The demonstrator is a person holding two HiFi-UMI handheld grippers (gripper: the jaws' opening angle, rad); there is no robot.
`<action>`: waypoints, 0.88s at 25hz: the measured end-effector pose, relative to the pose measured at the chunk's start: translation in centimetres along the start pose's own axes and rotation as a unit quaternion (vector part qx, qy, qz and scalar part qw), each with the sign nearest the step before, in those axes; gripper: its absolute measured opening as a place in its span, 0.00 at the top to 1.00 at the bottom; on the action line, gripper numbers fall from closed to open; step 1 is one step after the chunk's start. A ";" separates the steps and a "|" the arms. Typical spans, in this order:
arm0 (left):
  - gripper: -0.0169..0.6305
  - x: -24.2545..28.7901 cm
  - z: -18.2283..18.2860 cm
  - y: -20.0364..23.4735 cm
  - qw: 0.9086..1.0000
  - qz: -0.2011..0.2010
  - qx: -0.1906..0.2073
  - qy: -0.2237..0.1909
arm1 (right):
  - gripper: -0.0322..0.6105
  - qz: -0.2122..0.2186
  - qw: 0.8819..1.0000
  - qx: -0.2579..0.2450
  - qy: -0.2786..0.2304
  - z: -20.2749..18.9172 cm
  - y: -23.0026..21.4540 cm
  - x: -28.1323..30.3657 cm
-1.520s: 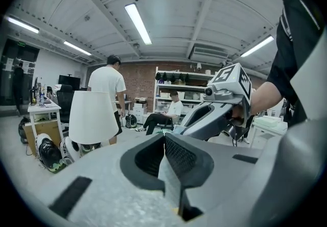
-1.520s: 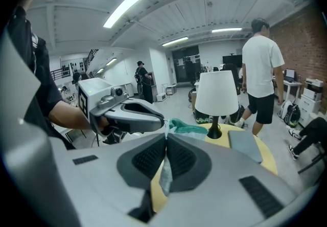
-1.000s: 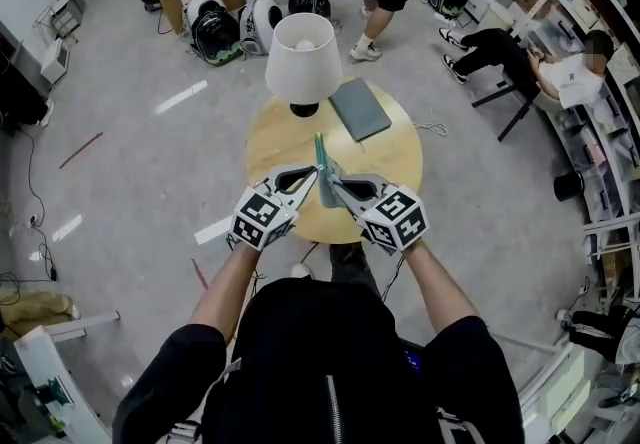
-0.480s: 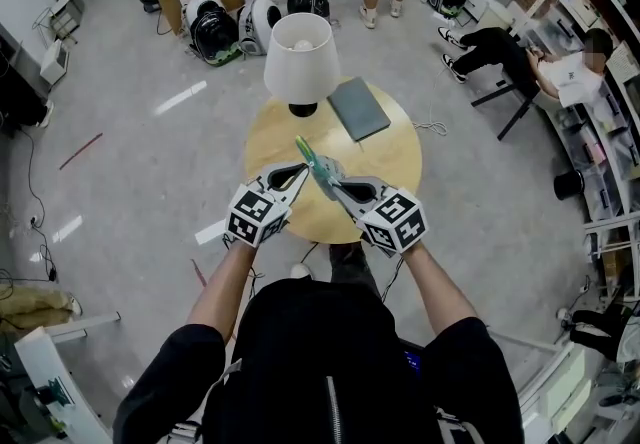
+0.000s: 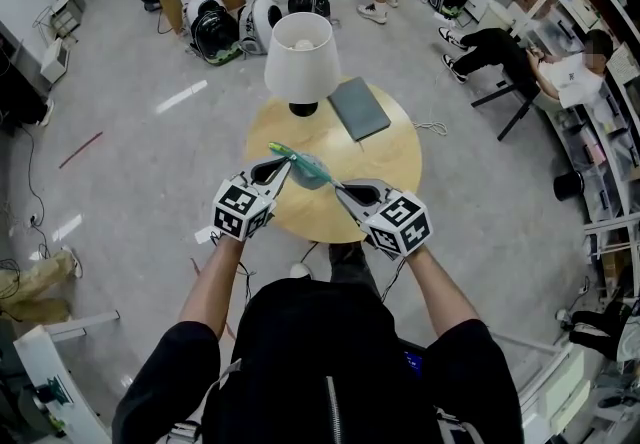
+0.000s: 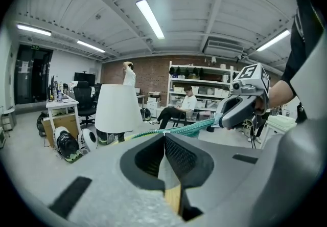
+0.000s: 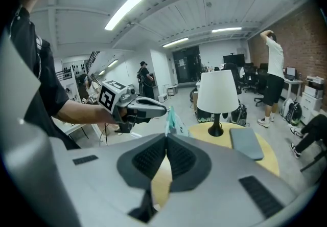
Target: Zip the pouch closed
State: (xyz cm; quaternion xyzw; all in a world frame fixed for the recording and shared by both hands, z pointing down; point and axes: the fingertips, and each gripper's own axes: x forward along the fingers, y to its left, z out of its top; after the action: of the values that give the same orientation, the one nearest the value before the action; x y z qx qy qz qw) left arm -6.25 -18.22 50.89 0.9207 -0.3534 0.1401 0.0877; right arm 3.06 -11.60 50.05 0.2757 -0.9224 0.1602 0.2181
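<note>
Pouch: I see the green pouch held in the air between both grippers, above the round table.
Left gripper: jaws pressed together, pinching the pouch's zip edge.
Right gripper: jaws pinched shut on the pouch's near end.
Beyond: lamp and grey pad on the table.

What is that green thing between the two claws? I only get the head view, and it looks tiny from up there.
Observer: A teal pouch. In the right gripper view, the right gripper is shut on one end of it.
Operator: And the other claw?
Observer: The left gripper view shows the left gripper shut right on the pouch's zipper.
Operator: Is the pouch slack?
Observer: No, the zipper runs straight and taut between both grippers.
</note>
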 end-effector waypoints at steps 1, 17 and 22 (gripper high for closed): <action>0.96 -0.1 -0.4 0.2 1.000 0.002 -0.002 0.002 | 0.94 0.000 1.000 -0.001 0.000 -0.1 0.1 0.0; 0.95 -2.0 -2.9 3.7 0.998 0.039 -0.040 0.017 | 0.94 -0.003 1.000 0.011 0.005 -1.4 -0.3 -1.3; 0.95 -2.1 -3.0 3.6 0.998 0.047 -0.037 0.012 | 0.94 -0.006 1.000 0.019 -0.005 -1.2 -0.4 -1.2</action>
State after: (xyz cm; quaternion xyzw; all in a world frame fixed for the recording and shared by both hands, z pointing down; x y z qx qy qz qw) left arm -10.81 -18.76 53.24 0.8975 -0.4001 0.1420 0.1192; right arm 4.55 -10.89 50.57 0.2858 -0.9186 0.1748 0.2094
